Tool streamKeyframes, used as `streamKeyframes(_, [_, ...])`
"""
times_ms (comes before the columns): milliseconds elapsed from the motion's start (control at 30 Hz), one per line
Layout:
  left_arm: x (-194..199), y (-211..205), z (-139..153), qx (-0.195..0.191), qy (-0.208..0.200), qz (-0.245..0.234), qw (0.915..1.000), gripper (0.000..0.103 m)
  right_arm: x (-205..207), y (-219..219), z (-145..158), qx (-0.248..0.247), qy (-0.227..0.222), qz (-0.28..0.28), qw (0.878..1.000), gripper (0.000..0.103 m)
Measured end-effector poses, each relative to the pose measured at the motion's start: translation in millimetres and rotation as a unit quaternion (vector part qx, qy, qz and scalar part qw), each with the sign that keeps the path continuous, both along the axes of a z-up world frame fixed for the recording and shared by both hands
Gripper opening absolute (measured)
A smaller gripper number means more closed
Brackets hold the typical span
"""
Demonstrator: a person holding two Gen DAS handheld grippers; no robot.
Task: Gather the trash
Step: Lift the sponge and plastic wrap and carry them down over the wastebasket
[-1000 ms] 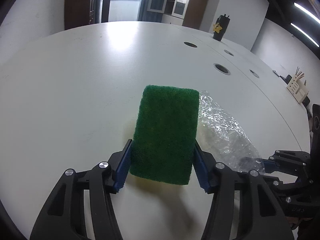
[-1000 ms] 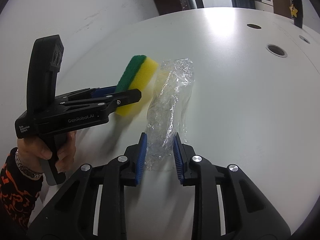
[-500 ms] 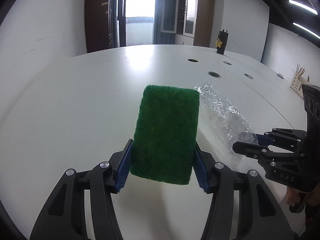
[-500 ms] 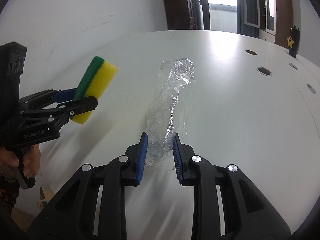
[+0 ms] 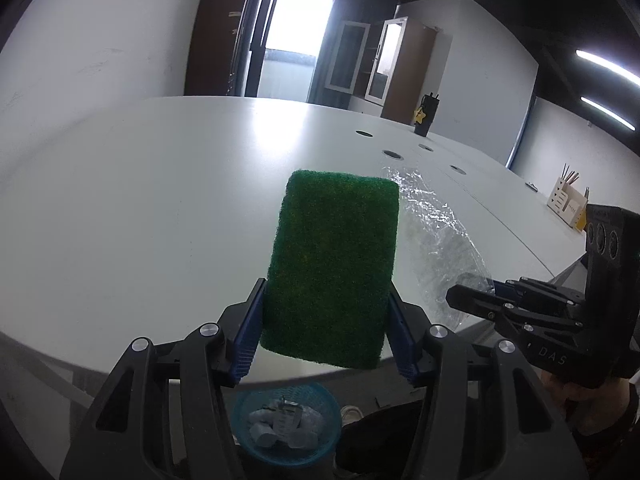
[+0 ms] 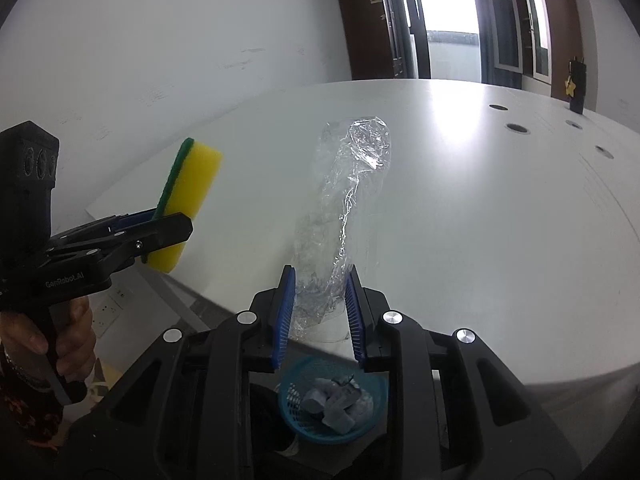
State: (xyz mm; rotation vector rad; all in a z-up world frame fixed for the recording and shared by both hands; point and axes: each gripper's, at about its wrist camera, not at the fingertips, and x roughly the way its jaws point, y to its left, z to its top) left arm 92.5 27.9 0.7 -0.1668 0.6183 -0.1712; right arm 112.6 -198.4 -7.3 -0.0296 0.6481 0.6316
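My left gripper [image 5: 326, 336] is shut on a green-topped yellow sponge [image 5: 334, 260] and holds it in the air over the table's near edge; the sponge also shows in the right wrist view [image 6: 188, 200]. My right gripper [image 6: 318, 316] is shut on a crumpled clear plastic wrapper [image 6: 344, 208] that sticks out forward, also seen in the left wrist view [image 5: 436, 236]. A blue mesh trash basket [image 5: 244, 408] with crumpled paper sits on the floor below both grippers; it shows in the right wrist view [image 6: 292, 420] too.
The big white table [image 5: 140, 200] has round cable holes [image 5: 392, 154]. A black bottle with a yellow star [image 5: 425, 118] stands far back. A wooden pencil holder [image 5: 568, 202] stands at the right. A white wall lies to the left.
Both grippers have lifted and pulled back past the table's near edge, carrying the sponge and the wrapper. The blue basket on the floor has come into view below them.
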Motion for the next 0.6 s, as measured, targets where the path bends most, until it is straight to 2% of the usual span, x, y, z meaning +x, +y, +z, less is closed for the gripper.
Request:
streamKeyframes(167, [-28, -12, -14, -0.002, -0.003, -0.005, 1.0, 0.055, -37, -11, -9, 0.002, -0.004, 0.003, 1.0, 0.024])
streamKeyframes(367, [-53, -4, -28, -0.043, 0.01, -0.007, 0.999, 0.055, -71, -16, -16, -0.005, -0.003, 0.029, 1.0, 0.024])
streamKeyframes(500, [-69, -12, -38, -0.018, 0.017, -0.01, 0.9996, 0.055, -97, -15, -28, -0.022, 0.006, 0.058, 0.998, 0.024])
streamKeyframes(600, [-77, -10, -46, -0.017, 0.027, -0.015, 0.9994, 0.055, -120, -15, -34, -0.04, 0.006, 0.072, 0.997, 0.024])
